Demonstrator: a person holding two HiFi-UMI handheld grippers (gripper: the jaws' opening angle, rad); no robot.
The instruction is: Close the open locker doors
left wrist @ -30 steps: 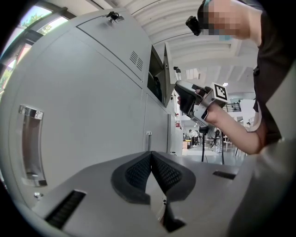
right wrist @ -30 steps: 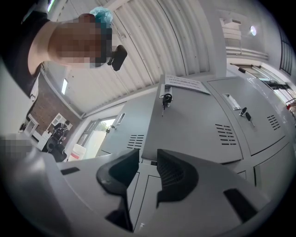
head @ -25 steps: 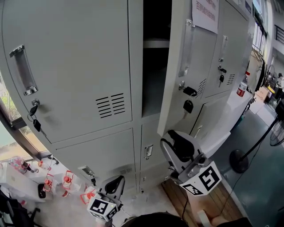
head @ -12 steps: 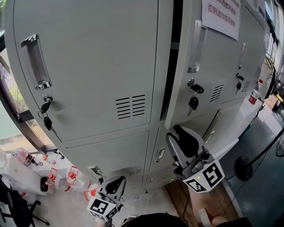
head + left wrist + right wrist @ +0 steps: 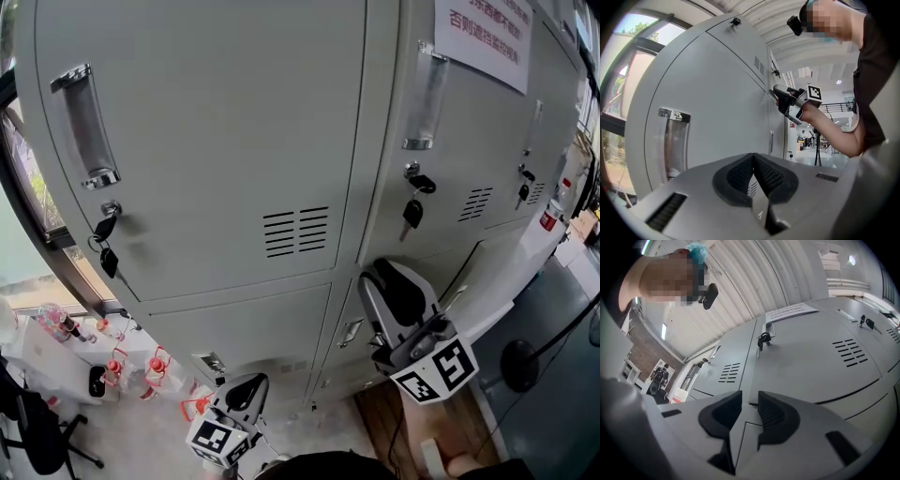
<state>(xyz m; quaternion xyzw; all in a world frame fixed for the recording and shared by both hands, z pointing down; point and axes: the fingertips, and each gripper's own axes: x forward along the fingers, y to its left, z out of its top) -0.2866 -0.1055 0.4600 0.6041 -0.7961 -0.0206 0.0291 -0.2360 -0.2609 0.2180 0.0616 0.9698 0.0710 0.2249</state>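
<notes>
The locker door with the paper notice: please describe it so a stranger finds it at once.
In the head view, find the grey bank of lockers. In its upper row, go to the door just right of the large left door. It alone carries a white paper notice with red print at its top.

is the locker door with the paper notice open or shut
Shut: the door sits flush with its neighbour, only a thin seam between, no interior showing.

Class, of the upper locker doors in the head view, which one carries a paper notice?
The middle door, directly above the right gripper: a white notice is stuck beside its handle. The left door is bare.
</notes>
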